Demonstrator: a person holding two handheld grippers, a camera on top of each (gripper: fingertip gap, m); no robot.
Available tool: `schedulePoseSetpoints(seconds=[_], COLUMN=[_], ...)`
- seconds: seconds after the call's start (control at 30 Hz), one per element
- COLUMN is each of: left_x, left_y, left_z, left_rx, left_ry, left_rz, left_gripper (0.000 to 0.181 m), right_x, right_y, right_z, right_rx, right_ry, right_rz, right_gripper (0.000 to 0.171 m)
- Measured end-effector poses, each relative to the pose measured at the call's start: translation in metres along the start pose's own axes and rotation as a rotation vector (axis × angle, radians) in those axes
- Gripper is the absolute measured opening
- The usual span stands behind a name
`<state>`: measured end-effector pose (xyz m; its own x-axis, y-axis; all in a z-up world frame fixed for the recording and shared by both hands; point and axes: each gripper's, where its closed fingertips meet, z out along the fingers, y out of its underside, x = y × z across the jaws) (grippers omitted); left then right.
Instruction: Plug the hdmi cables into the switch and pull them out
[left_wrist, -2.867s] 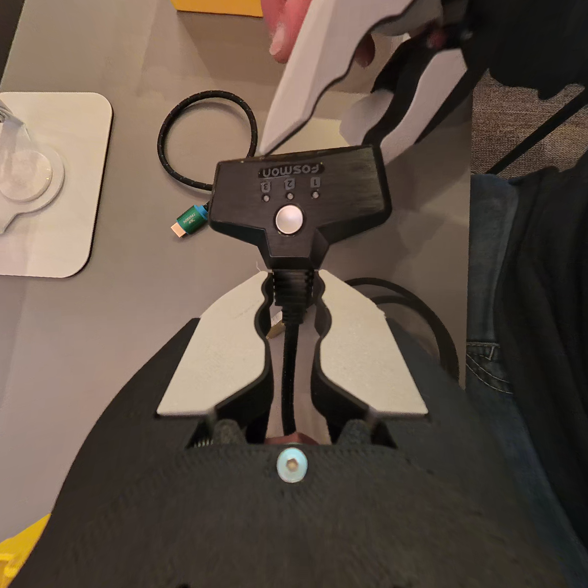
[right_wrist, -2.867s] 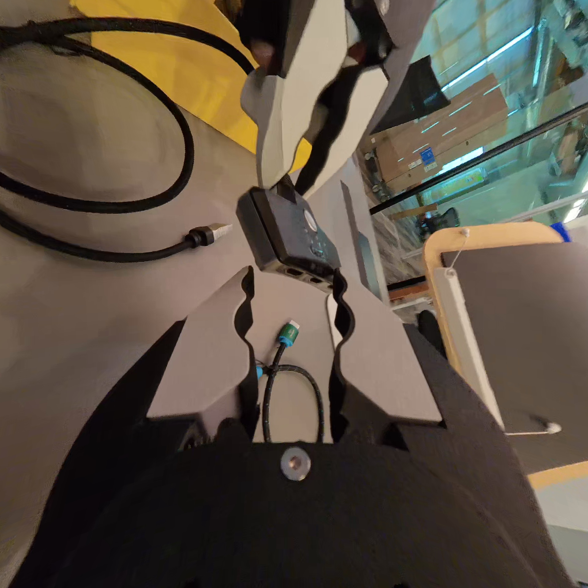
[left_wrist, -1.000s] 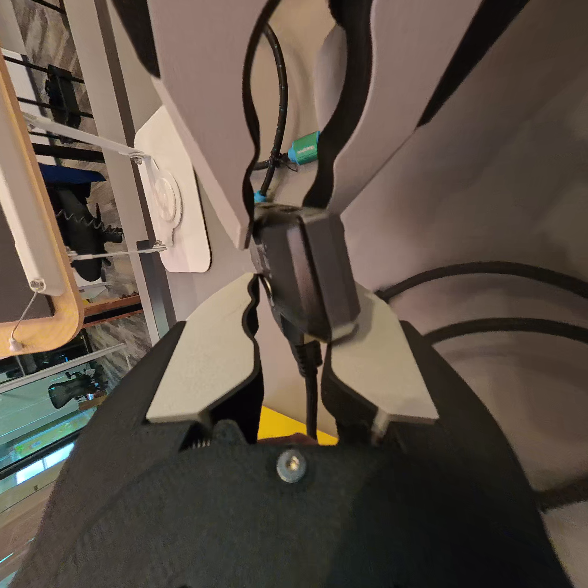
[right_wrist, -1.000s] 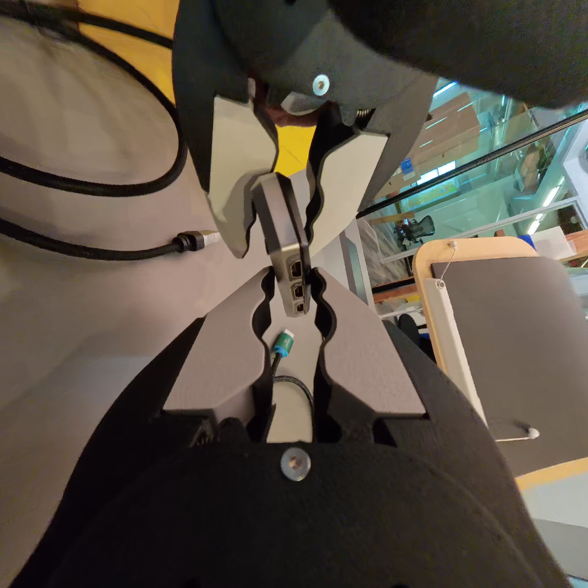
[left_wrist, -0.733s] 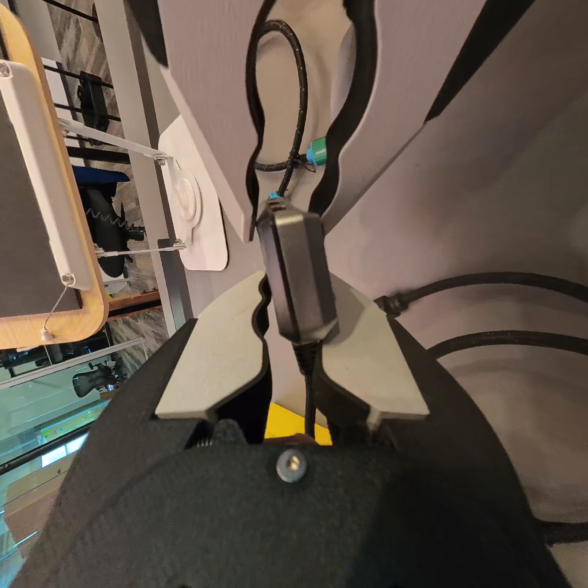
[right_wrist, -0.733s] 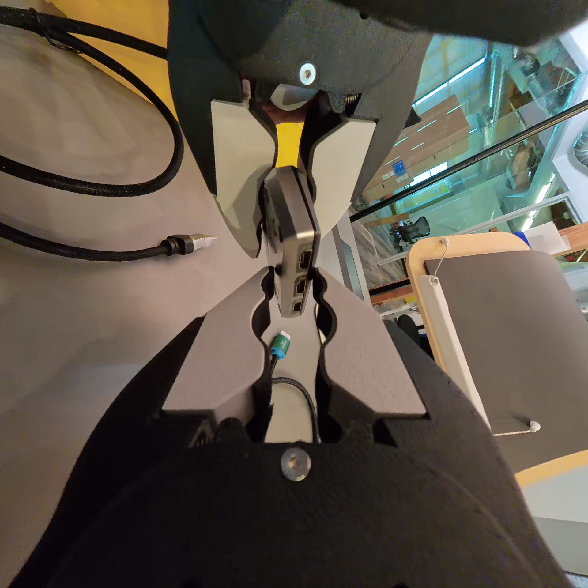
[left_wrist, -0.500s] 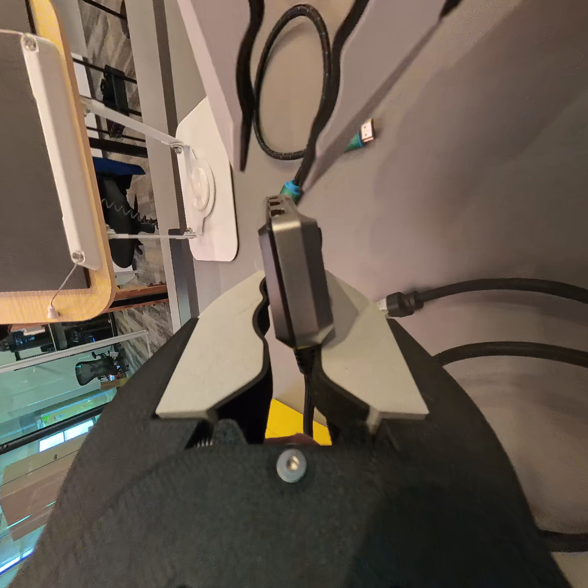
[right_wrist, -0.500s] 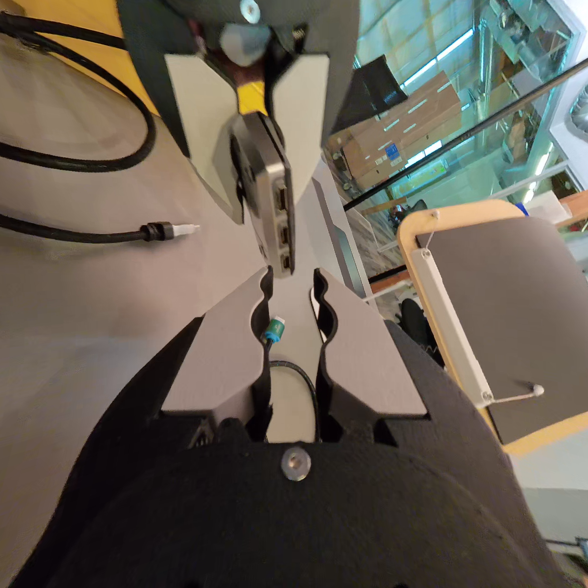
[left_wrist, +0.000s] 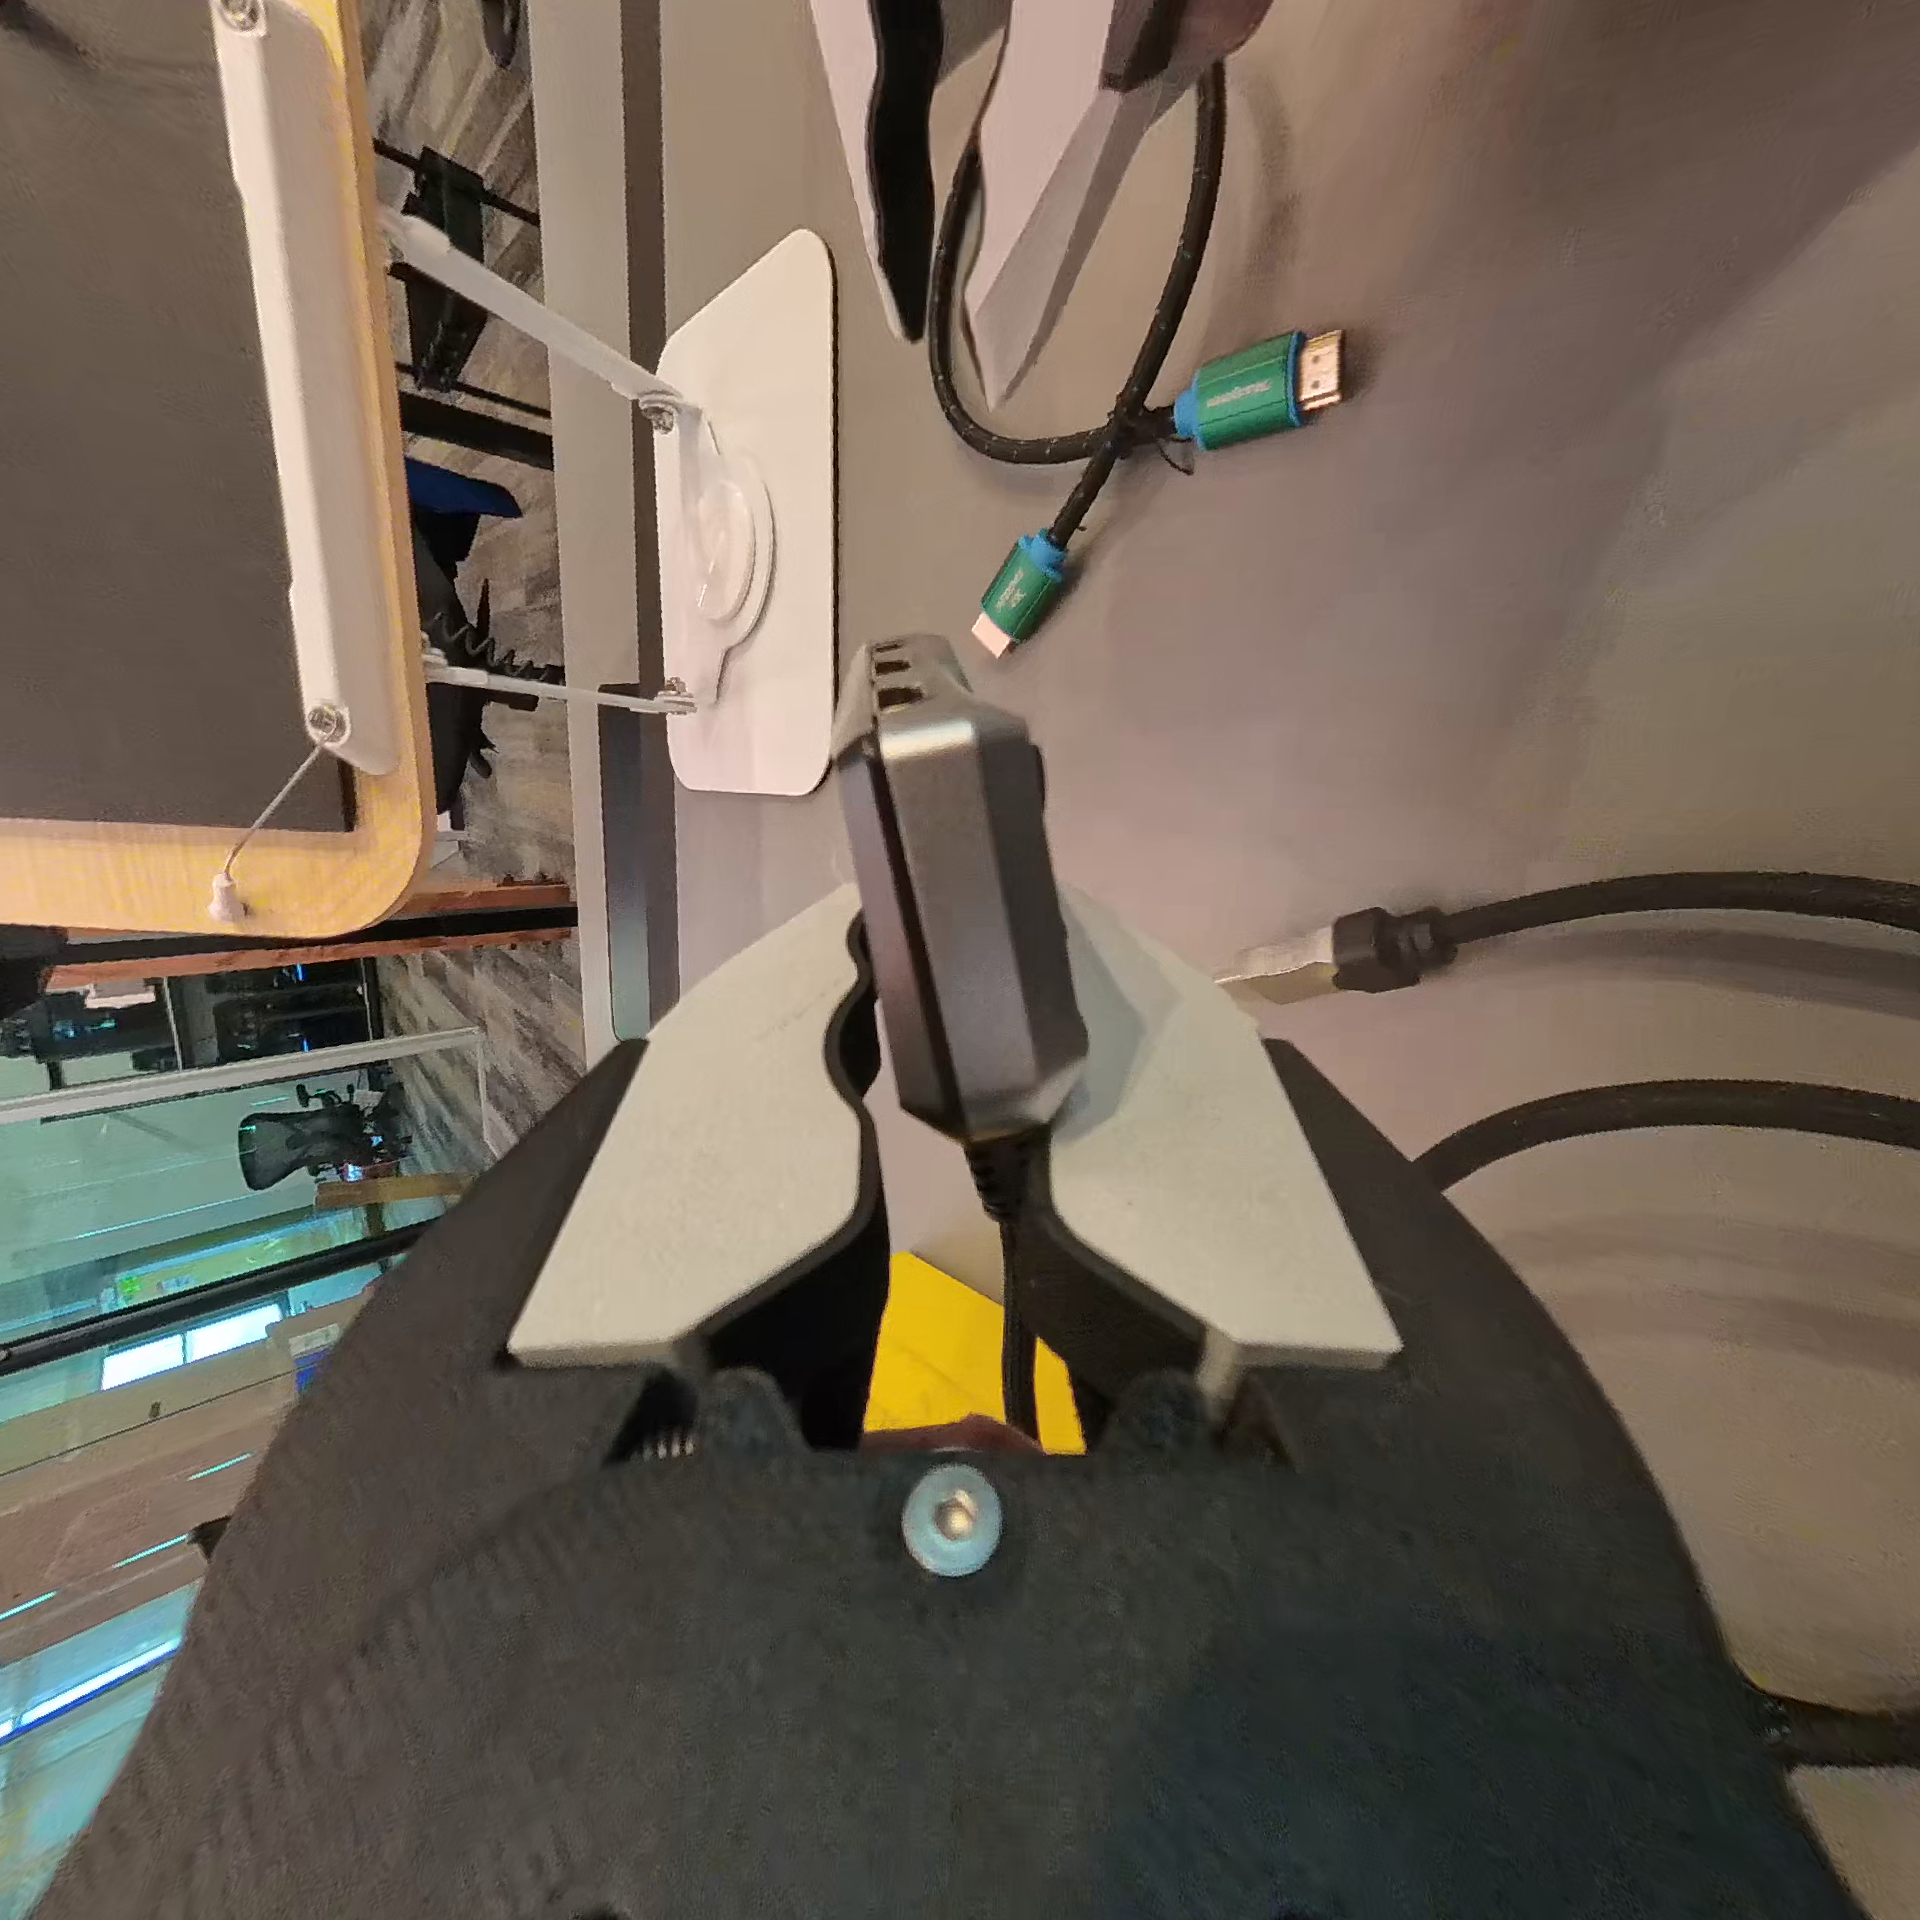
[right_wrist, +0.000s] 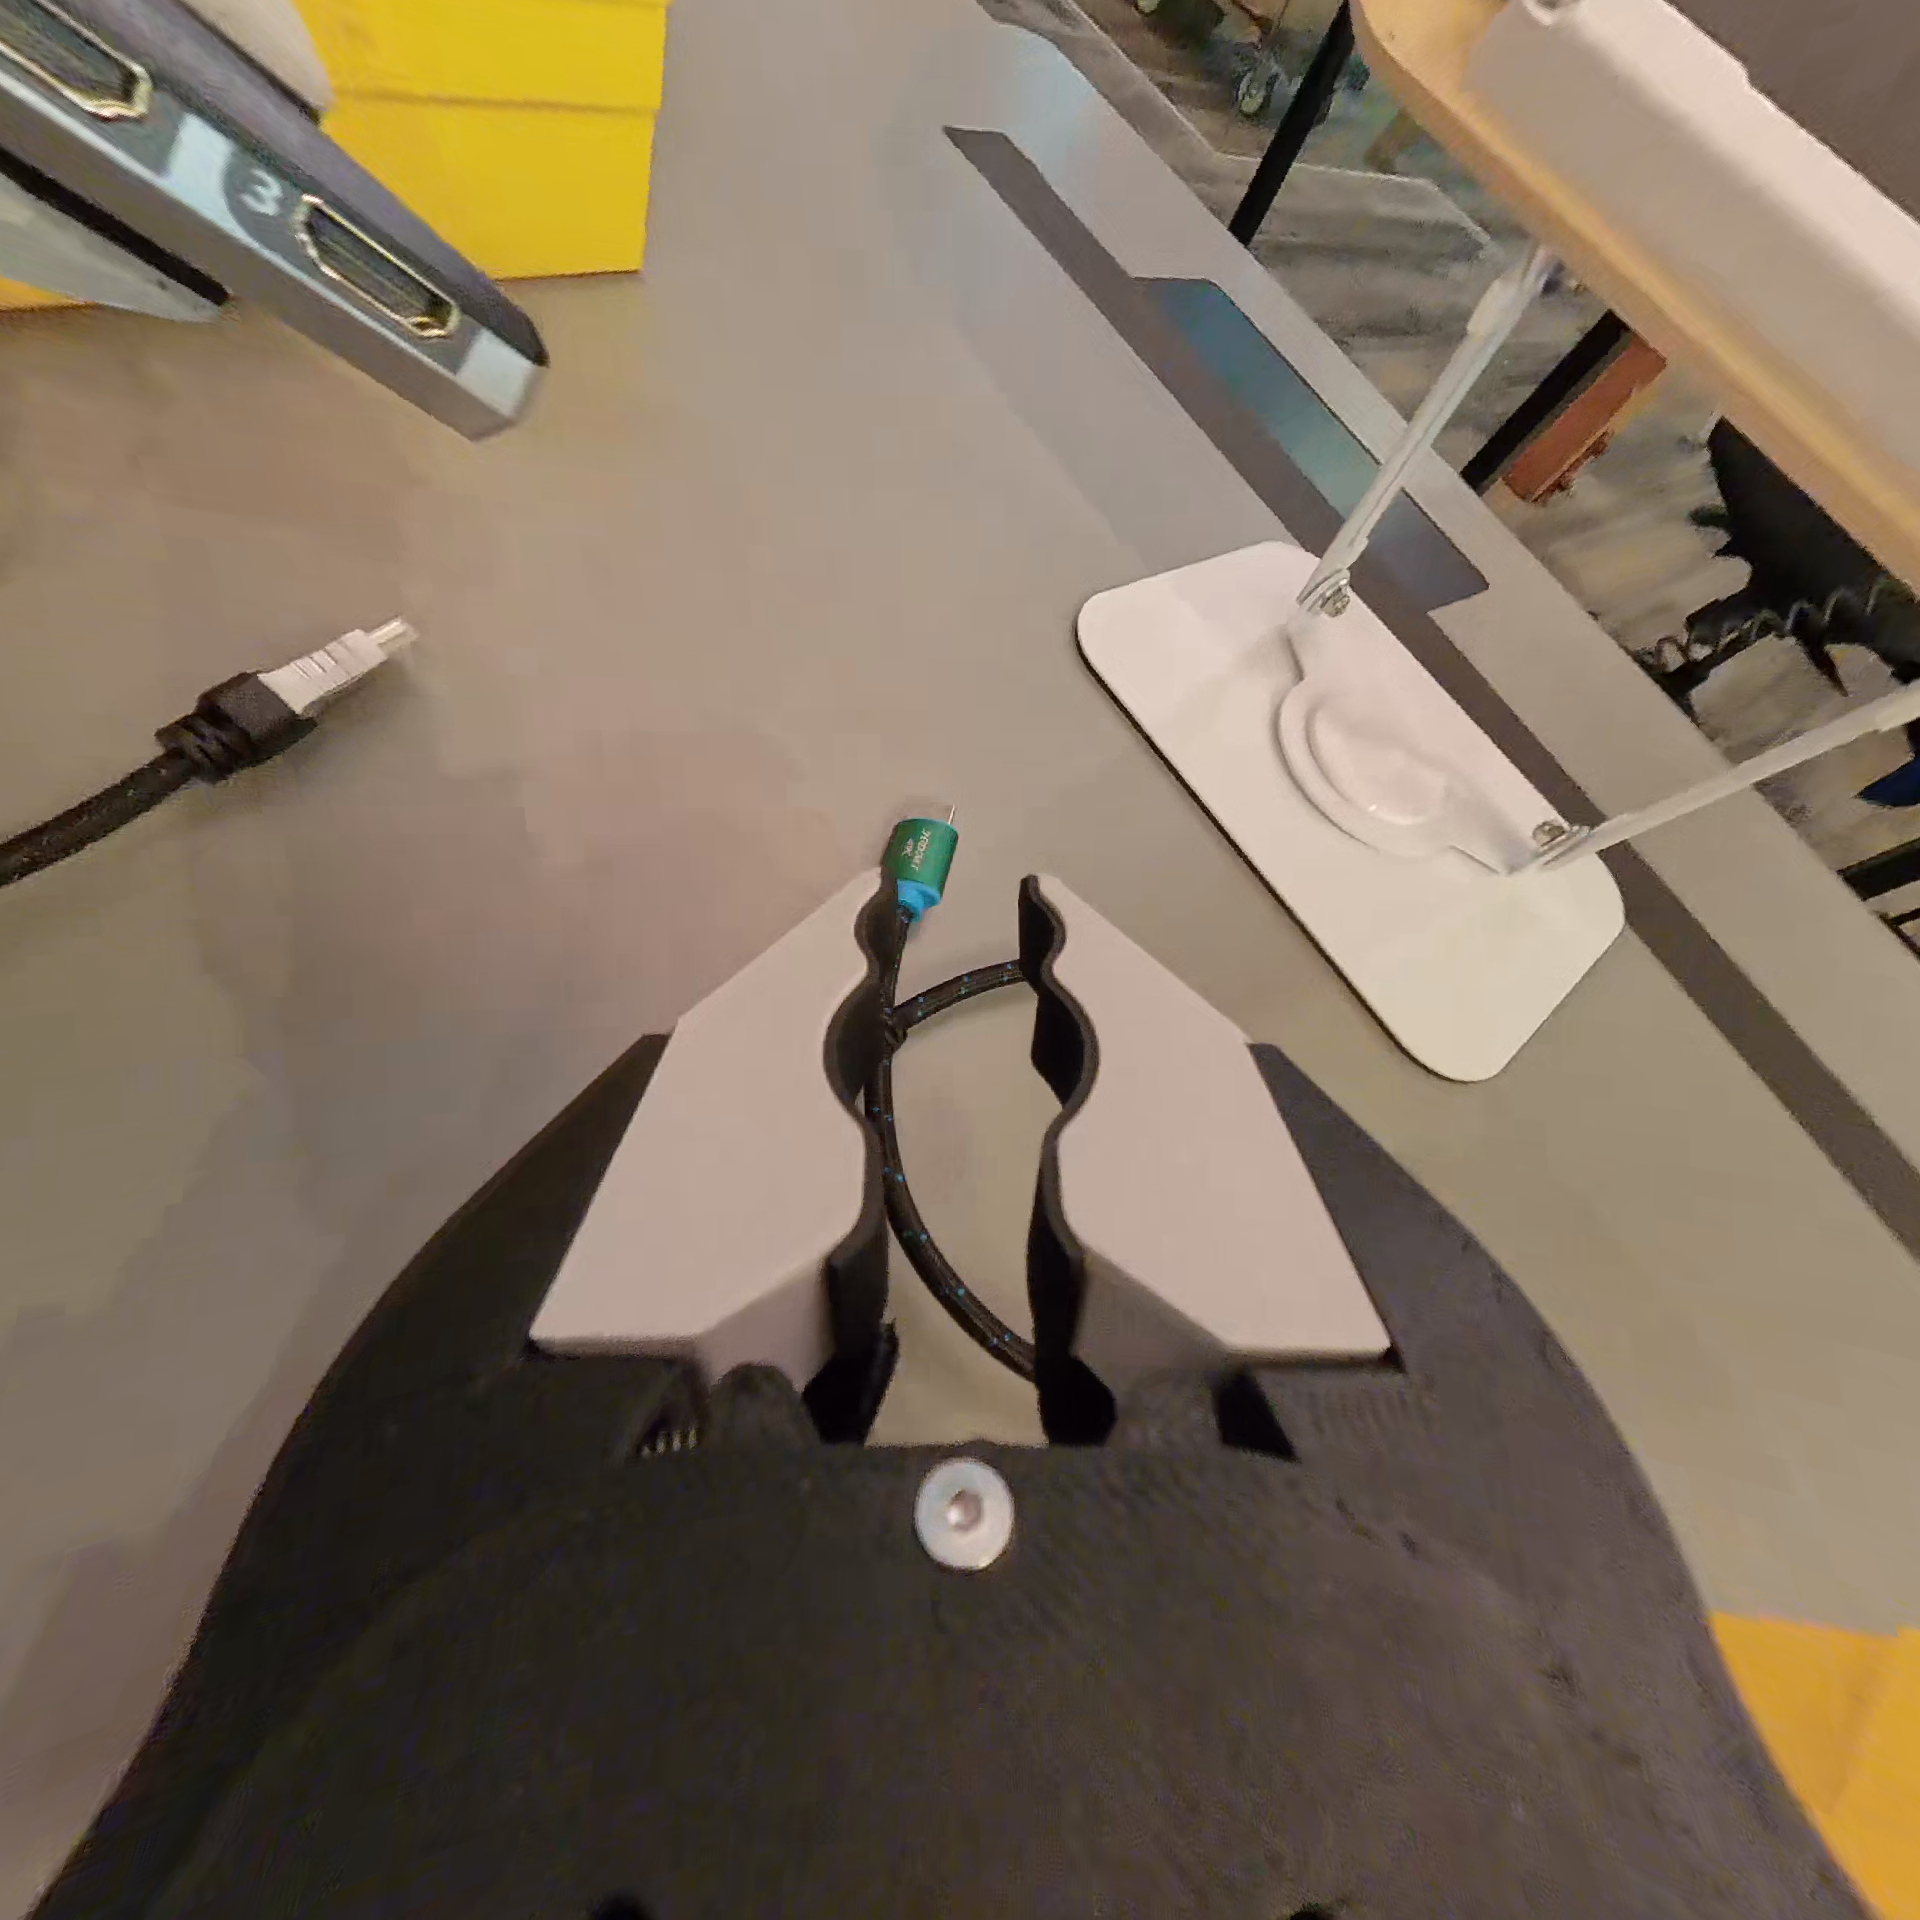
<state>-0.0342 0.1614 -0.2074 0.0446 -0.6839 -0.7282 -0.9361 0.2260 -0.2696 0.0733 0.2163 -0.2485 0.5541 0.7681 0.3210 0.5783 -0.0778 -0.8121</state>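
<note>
The left hand-held gripper (left_wrist: 961, 997) is pinched on the narrow cable end of the switch (left_wrist: 951, 904), holding it in the air above the grey table (left_wrist: 1558, 644) with the port edge facing away from the gripper; the switch's own lead runs back between the fingers. All ports visible on the switch are empty. The right hand-held gripper (right_wrist: 945, 899) is spread and holds nothing; it hangs over the short braided hdmi cable (right_wrist: 914, 1143), whose loop lies on the table between and beneath its fingers, with the green plug (right_wrist: 920, 857) just ahead of the fingertips. The cable's second green plug (left_wrist: 1252, 390) lies on the table nearby. A thicker black cable with a silver plug (right_wrist: 332, 660) lies apart from these, pointing towards the switch. Judged from this, no insertion has been made: every plug remains to be gripped, inserted and withdrawn. The probable next step is to close the right gripper on the green plug body and align it with a port. Clearance: the table between the plugs and the switch is unobstructed. A white stand base (right_wrist: 1351, 790) sits close to the far table edge, beside the green plug, with its thin struts rising over that edge; a yellow object (right_wrist: 499, 125) lies behind the switch. Movement should stay over the middle of the table.
</note>
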Motion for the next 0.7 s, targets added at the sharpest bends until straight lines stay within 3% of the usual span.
schedulePoseSetpoints(seconds=[0.53, 0.7], left_x=[-0.001, 0.000], left_y=[0.007, 0.009], left_z=[0.000, 0.001], left_rx=[-0.004, -0.006], left_ry=[0.005, 0.010], left_rz=[-0.021, -0.025], left_gripper=[0.025, 0.024], right_x=[-0.010, -0.009], right_y=[0.043, 0.049], right_z=[0.043, 0.052], right_rx=[-0.236, -0.228], right_ry=[-0.030, -0.044], right_rz=[-0.230, -0.186], right_gripper=[0.022, 0.009])
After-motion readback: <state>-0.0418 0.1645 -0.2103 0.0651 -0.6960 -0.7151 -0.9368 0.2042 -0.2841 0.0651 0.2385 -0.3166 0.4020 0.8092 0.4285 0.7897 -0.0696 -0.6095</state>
